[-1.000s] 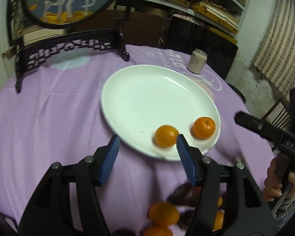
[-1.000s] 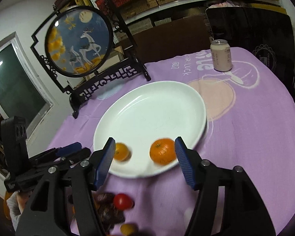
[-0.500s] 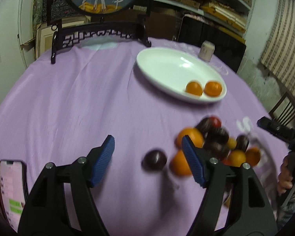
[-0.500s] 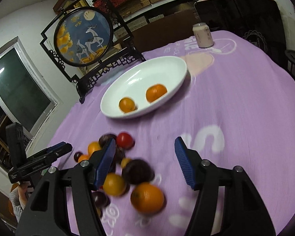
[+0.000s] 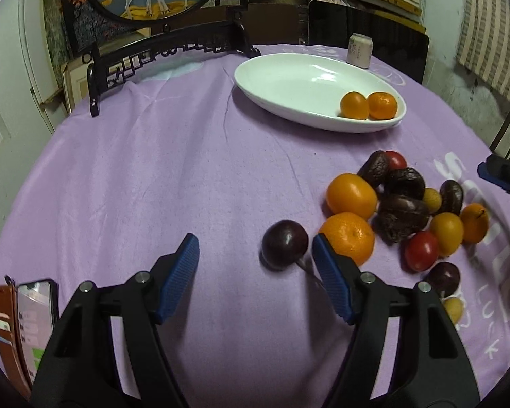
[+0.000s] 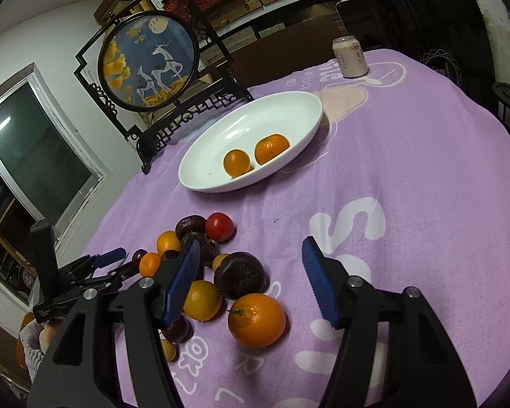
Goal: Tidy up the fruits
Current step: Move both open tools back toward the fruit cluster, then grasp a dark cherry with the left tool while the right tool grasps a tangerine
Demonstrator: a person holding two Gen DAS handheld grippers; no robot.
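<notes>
The pile of loose fruit [image 6: 214,272] lies on the purple cloth [image 5: 153,170] over the surface, near the person; two oranges [image 6: 255,154] already sit in the white plate [image 6: 299,108] farther back, well apart from the pile. At the pile's near edge in the right wrist view lies a big orange [image 6: 256,319], between the spread jaws of the right gripper [image 6: 251,265] but touching neither pad. In the left wrist view a dark plum [image 5: 285,249] lies apart from the heap, just beside another orange [image 5: 346,242]; it sits inside the span of the left gripper [image 5: 255,255], close to the right pad, and nothing is pinched. The left jaws have just been closing a little after opening, with the plum between them and not yet pressed.

The step in hand looks like picking the next fruit for the plate. For the right gripper, the big orange seems the natural choice: it matches what the plate holds and stands free on its near side. Centre it between the pads first, then lower until they straddle its widest part, and close gently, since round fruit will roll off a lopsided squeeze. The dark wrinkled fruit [image 6: 239,275] touching it may be nudged; approach from the open side. The left gripper should shift toward the plum's side before closing, lest one pad push it into the orange.
</notes>
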